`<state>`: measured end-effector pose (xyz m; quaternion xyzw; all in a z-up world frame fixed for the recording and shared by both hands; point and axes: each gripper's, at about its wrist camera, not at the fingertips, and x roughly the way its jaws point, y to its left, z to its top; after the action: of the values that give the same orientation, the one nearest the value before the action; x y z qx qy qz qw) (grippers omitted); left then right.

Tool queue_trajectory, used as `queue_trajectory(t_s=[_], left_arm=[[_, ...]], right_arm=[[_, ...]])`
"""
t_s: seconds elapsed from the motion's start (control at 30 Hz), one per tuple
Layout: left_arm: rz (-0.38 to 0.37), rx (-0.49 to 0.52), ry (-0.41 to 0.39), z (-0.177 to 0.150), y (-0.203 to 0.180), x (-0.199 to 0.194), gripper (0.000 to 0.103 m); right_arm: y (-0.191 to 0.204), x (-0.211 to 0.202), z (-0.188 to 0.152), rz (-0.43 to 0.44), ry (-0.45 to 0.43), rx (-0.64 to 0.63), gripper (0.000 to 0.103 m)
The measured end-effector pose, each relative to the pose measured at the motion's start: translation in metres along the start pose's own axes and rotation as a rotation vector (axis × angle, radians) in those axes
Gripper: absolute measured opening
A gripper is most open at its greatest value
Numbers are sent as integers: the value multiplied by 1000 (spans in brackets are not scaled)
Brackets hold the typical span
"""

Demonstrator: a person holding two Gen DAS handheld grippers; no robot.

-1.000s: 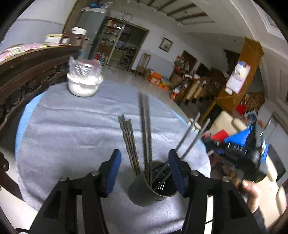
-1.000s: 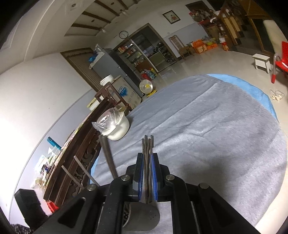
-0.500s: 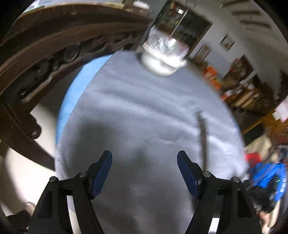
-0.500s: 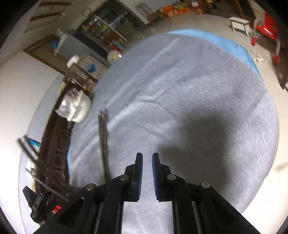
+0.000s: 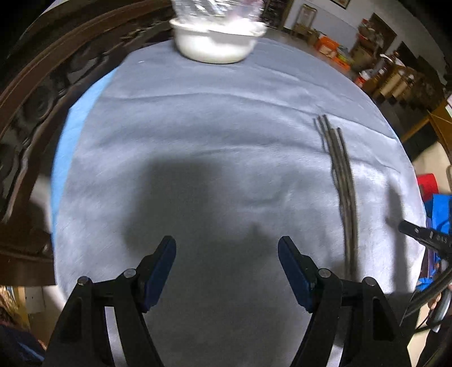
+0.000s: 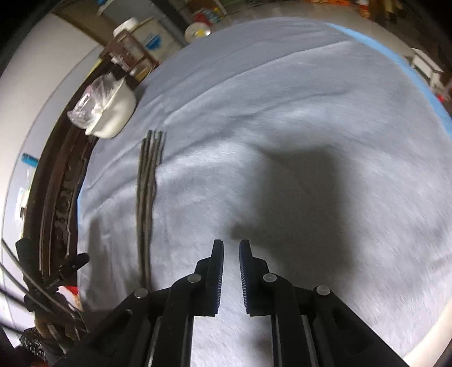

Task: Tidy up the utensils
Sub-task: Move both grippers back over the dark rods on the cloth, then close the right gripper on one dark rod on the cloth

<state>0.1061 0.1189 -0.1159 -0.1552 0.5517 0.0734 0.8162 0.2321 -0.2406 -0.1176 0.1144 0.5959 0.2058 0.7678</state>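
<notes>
This is a lived-in home, a large dining or living room. A round bench [image 6: 325, 118] under a grey cloth [image 5: 197, 118] with a blue underlayer carries a white bowl [image 5: 214, 46] capped with clear plastic wrap at its far edge. Carved dark wooden furniture [image 5: 36, 93] stands against that edge. Beyond it are a wooden chair [image 5: 303, 17], orange boxes [image 5: 327, 46], a fridge [image 6: 152, 36], stocked shelves and a tiled floor.
</notes>
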Motion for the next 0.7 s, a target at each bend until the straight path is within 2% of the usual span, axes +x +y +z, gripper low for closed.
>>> queue_trajectory(t_s=[0.23,0.27,0.33,0.37,0.4,0.5,0.63,0.67,0.7], left_arm=[[8,8,20,24,-16,15,75],[9,7,23,25,-15,16,75],[8,3,28,29,-16,20,75],[10,0,29,30,-16,21,75],[10,-3,29,31,-14,21,75],[8,-11,29,35,-11,23,75],[11,-29,28,40,-5,25,75],[8,-33,28,41,-4,25,75],[6,-34,27,42,-4,25,75]], right_arm=[[40,32,43,24,64,-81,15],[44,35,46,31,71,-85,20],[54,43,55,33,80,-99,46],[59,48,58,35,86,-102,73],[65,51,61,39,87,-106,76],[78,58,66,38,82,-143,76],[93,69,71,-22,114,-188,75],[96,72,71,-27,117,-197,72],[99,74,72,-32,123,-206,66]])
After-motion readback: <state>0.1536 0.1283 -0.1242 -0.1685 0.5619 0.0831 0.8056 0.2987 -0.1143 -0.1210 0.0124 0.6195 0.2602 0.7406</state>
